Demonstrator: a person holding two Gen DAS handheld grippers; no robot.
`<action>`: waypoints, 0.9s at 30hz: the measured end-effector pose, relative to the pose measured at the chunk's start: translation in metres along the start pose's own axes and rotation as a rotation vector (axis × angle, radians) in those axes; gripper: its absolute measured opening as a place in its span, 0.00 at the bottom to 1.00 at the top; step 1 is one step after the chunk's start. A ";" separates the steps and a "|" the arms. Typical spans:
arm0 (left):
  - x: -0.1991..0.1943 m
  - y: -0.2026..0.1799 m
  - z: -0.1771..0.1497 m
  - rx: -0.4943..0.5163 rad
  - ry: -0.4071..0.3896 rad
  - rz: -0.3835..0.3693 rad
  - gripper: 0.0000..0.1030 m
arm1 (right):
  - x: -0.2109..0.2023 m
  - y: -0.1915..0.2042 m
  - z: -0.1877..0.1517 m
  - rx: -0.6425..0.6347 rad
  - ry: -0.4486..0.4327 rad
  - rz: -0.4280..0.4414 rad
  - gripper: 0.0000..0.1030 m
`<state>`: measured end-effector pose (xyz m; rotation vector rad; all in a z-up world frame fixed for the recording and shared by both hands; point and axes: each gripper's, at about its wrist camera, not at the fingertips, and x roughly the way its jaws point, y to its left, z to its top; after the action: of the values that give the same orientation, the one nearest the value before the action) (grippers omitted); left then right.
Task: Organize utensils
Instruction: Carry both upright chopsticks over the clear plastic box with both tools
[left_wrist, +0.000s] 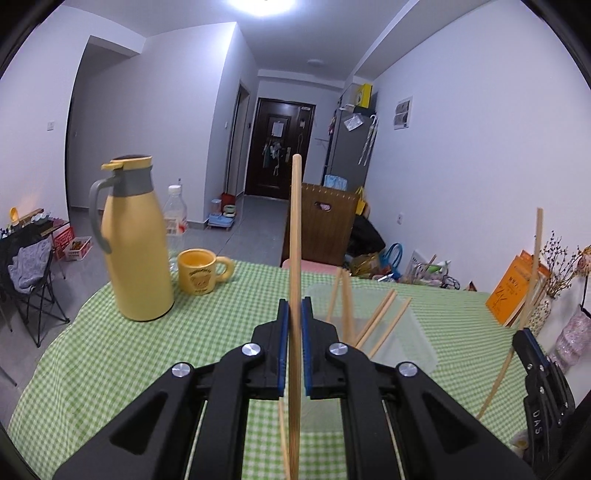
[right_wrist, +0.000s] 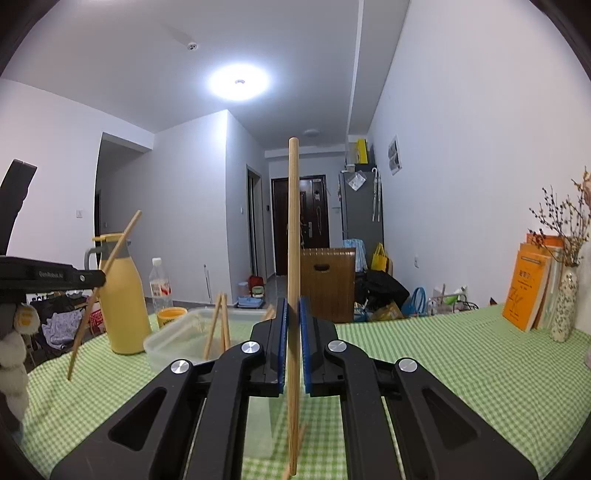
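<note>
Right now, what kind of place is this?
Probably a lived-in apartment's dining area: a checked tablecloth with a yellow thermos and mug, a hallway leading to a dark front door.

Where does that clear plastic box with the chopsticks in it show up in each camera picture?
Left wrist view: the clear box sits right of centre, just beyond the left gripper.
Right wrist view: it sits left of centre, beside the yellow jug.
Shared landmark: the yellow jug on the green checked cloth.

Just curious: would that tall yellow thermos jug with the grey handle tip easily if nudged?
Probably not easily: the tall yellow thermos jug stands upright on a wide flat base. Its height and the soft green checked tablecloth might make a high push riskier.
</note>
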<state>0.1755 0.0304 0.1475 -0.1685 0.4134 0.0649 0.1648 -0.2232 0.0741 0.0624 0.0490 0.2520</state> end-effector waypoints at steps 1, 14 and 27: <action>0.000 -0.003 0.003 0.002 -0.004 -0.005 0.04 | 0.002 0.001 0.003 0.000 -0.004 0.004 0.07; 0.025 -0.035 0.040 0.009 -0.073 -0.032 0.04 | 0.043 0.013 0.033 0.017 -0.042 0.053 0.07; 0.062 -0.054 0.052 0.017 -0.158 -0.072 0.04 | 0.092 0.007 0.033 0.091 0.008 0.102 0.07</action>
<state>0.2579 -0.0116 0.1769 -0.1604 0.2502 0.0033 0.2535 -0.1949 0.1039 0.1548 0.0656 0.3523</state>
